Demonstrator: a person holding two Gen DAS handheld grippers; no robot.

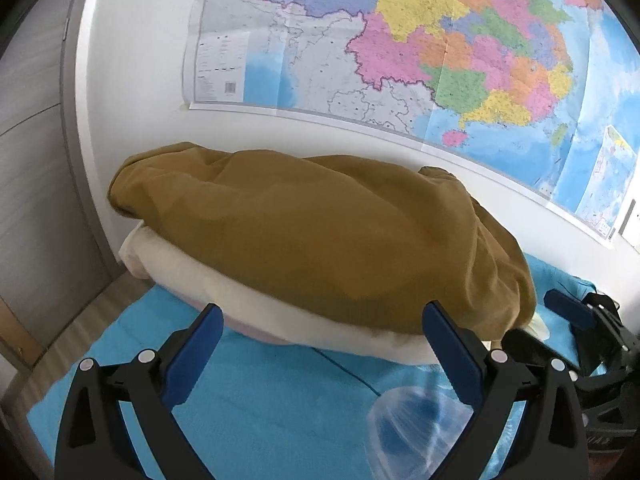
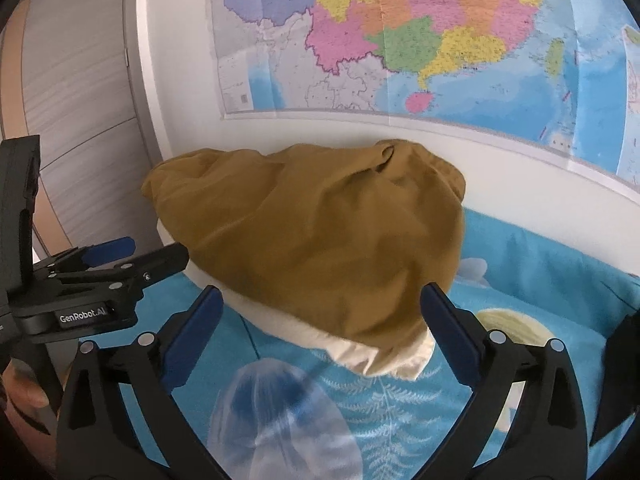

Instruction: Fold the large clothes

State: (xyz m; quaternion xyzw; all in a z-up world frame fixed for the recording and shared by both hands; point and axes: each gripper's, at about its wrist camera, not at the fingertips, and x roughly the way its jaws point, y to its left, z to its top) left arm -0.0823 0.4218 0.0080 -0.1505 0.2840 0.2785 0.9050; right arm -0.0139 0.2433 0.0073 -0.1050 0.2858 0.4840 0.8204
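Note:
A mustard-brown garment (image 1: 304, 232) lies folded on top of a cream-white folded garment (image 1: 256, 304), stacked against the wall on a blue patterned cover (image 1: 260, 408). My left gripper (image 1: 322, 326) is open and empty, just in front of the stack's near edge. My right gripper (image 2: 320, 308) is open and empty, its fingers either side of the stack's near corner; the brown garment (image 2: 320, 232) and the cream one (image 2: 360, 350) fill that view. The left gripper also shows at the left of the right wrist view (image 2: 132, 256); the right gripper shows at the right of the left wrist view (image 1: 576, 312).
A large coloured map (image 1: 420, 48) hangs on the white wall behind the stack. A grey wood-grain cabinet (image 1: 36, 160) stands at the left. The cover has a jellyfish print (image 2: 280, 412) and a yellow patch (image 2: 516, 328).

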